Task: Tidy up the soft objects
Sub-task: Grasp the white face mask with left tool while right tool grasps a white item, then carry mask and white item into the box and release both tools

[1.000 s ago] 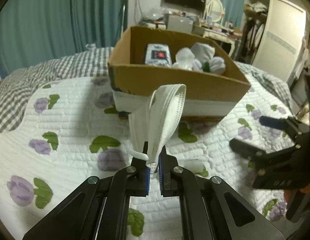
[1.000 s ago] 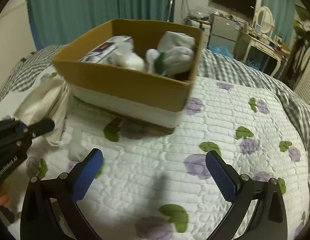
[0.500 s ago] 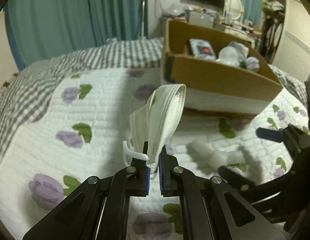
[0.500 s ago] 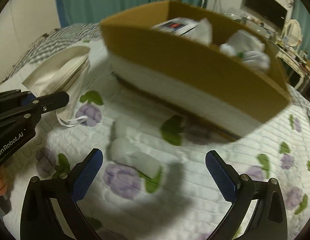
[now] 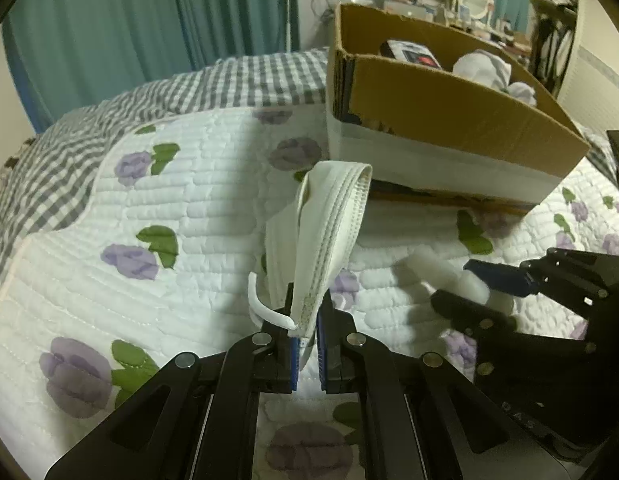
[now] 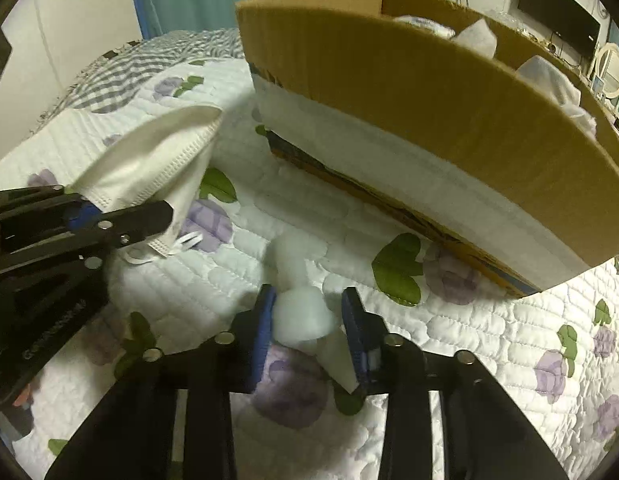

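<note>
Bed (image 5: 197, 216) under a white quilt with purple flowers, grey check blanket beyond. Cardboard box (image 5: 449, 120) sits on the quilt, white band along its base; white soft items and a printed packet lie inside. Left claw (image 5: 305, 354) clamped on the bottom edge of a folded white face mask (image 5: 329, 236), mask standing upright above the jaws, ear loop (image 5: 265, 312) curling out to the left. Right claw (image 6: 309, 320) low over the quilt, jaws partly closed around a small white foam piece (image 6: 303, 314); left pad touches it, contact on the right unclear. Foam lies near the box front.
</note>
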